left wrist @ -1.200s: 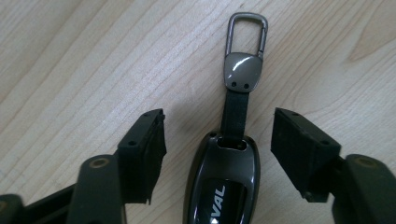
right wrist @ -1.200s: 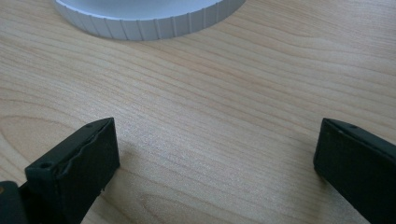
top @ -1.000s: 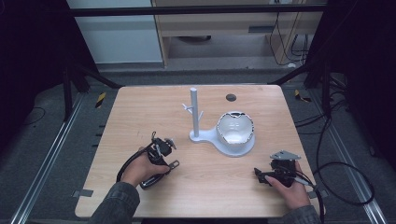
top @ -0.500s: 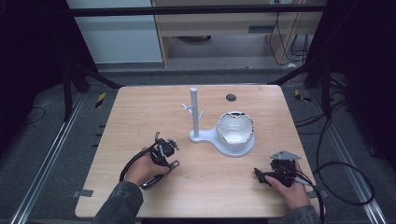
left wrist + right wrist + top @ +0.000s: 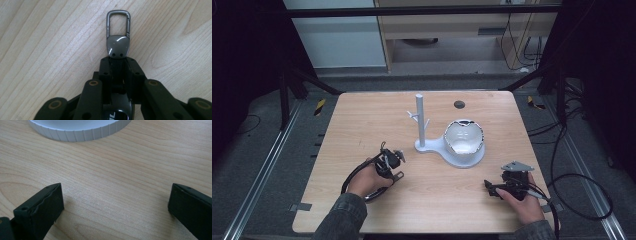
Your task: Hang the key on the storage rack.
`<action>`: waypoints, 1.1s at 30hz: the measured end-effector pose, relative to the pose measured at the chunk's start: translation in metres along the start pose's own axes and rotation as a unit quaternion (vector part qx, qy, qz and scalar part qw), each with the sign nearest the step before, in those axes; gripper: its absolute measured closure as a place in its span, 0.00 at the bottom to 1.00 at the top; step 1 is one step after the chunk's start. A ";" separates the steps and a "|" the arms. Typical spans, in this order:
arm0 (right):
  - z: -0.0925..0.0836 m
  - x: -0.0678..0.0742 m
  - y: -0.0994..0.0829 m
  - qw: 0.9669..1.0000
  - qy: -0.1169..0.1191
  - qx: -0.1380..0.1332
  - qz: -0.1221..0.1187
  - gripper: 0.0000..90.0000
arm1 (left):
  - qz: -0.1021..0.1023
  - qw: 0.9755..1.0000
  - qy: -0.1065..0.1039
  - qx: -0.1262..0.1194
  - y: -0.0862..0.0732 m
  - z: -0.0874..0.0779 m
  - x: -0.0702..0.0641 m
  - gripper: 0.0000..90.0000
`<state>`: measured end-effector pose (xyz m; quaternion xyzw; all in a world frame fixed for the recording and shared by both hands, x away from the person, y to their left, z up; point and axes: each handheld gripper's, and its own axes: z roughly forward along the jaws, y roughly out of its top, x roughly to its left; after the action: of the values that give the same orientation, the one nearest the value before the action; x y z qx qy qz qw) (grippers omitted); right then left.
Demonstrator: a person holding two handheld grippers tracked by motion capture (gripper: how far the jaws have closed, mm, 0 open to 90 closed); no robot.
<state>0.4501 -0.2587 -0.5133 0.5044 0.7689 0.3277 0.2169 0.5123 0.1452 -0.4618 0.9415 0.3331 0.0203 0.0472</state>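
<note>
In the high view, the left gripper (image 5: 393,159) rests low on the pale wooden tabletop (image 5: 362,125), held in the person's left hand (image 5: 364,180), with a dark metal key fob with a carabiner clip (image 5: 398,175) at its tip. Ahead of it and to its right stands the white plastic stand with an upright pegged post and a round ribbed dish (image 5: 452,145), near but apart from the gripper. The right gripper (image 5: 492,189) lies near the tabletop's close edge in the person's right hand (image 5: 524,202), well apart from the left gripper, with the stand's dish ahead of it. In the left gripper view, the left gripper (image 5: 117,65) has just been closing and is clenched on the key fob (image 5: 118,42), whose glossy grey body sticks out past the jaw tips, its clip loop lying farther ahead on the wood. In the right gripper view, the right gripper (image 5: 115,202) is released, its jaws standing wide with bare wood between them; the ribbed rim of the stand (image 5: 80,131) lies ahead, apart from both jaws.
</note>
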 end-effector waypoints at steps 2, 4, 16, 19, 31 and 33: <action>0.000 0.000 0.000 1.000 0.000 0.000 0.000 0.01 | 0.004 1.000 0.004 0.002 0.000 0.000 0.000 0.87; 0.000 0.000 0.000 1.000 0.000 0.000 0.000 0.01 | -0.003 1.000 0.012 -0.002 -0.001 -0.002 0.000 0.89; 0.000 0.000 0.000 1.000 0.000 0.000 0.000 0.01 | -0.025 0.996 0.005 -0.090 -0.028 -0.024 -0.003 0.89; 0.000 0.000 0.001 1.000 0.002 0.000 -0.001 0.01 | -0.022 0.993 0.010 -0.118 -0.037 -0.033 -0.008 0.89; 0.001 0.000 0.001 1.000 0.001 0.000 -0.001 0.01 | -0.025 0.979 0.017 -0.203 -0.065 -0.052 -0.018 0.89; 0.001 0.000 0.001 1.000 0.001 0.000 -0.001 0.01 | -0.026 0.976 0.015 -0.217 -0.068 -0.055 -0.019 0.90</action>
<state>0.4509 -0.2587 -0.5132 0.5030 0.7698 0.3281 0.2162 0.4511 0.1897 -0.4144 0.8996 0.3454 0.1050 0.2458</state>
